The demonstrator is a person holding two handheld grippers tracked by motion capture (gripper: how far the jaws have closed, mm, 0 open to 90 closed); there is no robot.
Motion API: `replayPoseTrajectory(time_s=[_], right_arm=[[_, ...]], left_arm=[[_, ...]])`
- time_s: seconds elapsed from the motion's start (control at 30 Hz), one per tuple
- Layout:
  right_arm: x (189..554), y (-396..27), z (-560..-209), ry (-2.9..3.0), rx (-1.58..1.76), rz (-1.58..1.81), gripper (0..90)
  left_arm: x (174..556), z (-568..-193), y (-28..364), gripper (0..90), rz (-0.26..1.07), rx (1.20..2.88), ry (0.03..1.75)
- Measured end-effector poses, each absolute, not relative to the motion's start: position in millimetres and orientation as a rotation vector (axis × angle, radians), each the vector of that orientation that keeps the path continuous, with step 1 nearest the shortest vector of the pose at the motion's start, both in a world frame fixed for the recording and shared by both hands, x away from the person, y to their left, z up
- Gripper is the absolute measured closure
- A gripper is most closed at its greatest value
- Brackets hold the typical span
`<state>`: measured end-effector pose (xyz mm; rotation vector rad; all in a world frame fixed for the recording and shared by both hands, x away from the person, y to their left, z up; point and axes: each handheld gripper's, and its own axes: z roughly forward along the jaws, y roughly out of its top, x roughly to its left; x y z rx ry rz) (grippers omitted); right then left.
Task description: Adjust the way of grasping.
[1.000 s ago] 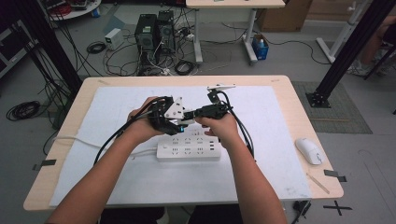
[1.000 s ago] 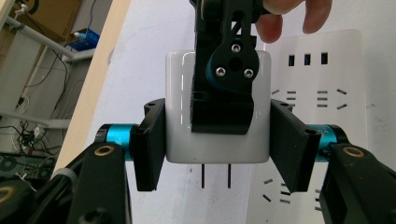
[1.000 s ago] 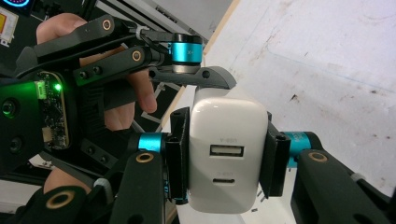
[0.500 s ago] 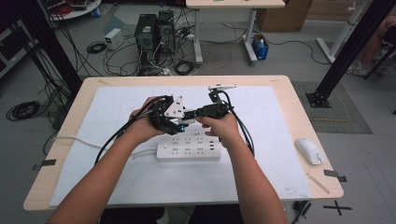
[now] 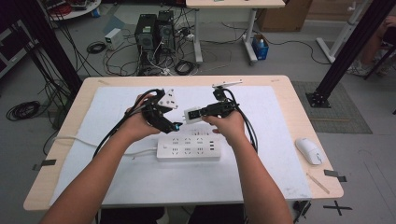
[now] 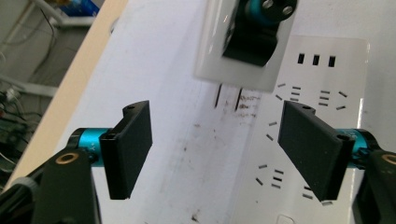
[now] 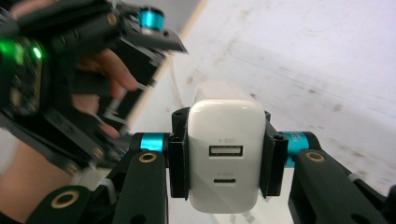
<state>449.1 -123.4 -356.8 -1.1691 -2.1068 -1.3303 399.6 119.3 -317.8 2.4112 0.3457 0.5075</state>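
A white USB charger [image 7: 226, 163] with two ports facing the camera sits clamped between the pads of my right gripper [image 7: 226, 158], which is shut on it. In the high view the charger [image 5: 192, 115] hangs above the table, over the white power strip [image 5: 188, 148]. My left gripper [image 6: 224, 149] stands open; its jaws have just been opening and nothing is between the pads [image 6: 133, 147]. Ahead of them hangs the charger [image 6: 219, 51], its two prongs pointing down. The left gripper [image 5: 164, 119] is just left of the charger.
The power strip [image 6: 317, 93] lies on a white mat [image 5: 261, 140] on the wooden table [image 5: 303, 102]; its cord runs off to the left. A white mouse [image 5: 309, 150] rests near the right edge. Computers and cables stand on the floor beyond the table.
The left gripper's jaws have spread apart beside the charger. Both hands stay about where they were, and the right gripper keeps its hold on the charger.
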Motion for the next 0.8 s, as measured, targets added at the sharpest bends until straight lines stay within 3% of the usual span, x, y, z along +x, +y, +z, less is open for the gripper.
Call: replayPoseTrajectory(time_s=[0.2, 0.4, 0.8], right_arm=[[448, -133, -342, -2.222, -1.164, -1.316, 62.4], [449, -145, -316, -2.417, -1.172, -1.232, 62.3], [451, -153, -284, -2.647, -1.117, -1.046, 62.3]], left_arm=[[406, -313, 135, 21.1, 0.451, 2.447, 0.438], [416, -308, 156, 9.3, 0.4, 2.498, 0.55], [428, -300, 184, 1.6, 0.333, 2.627, 0.681]])
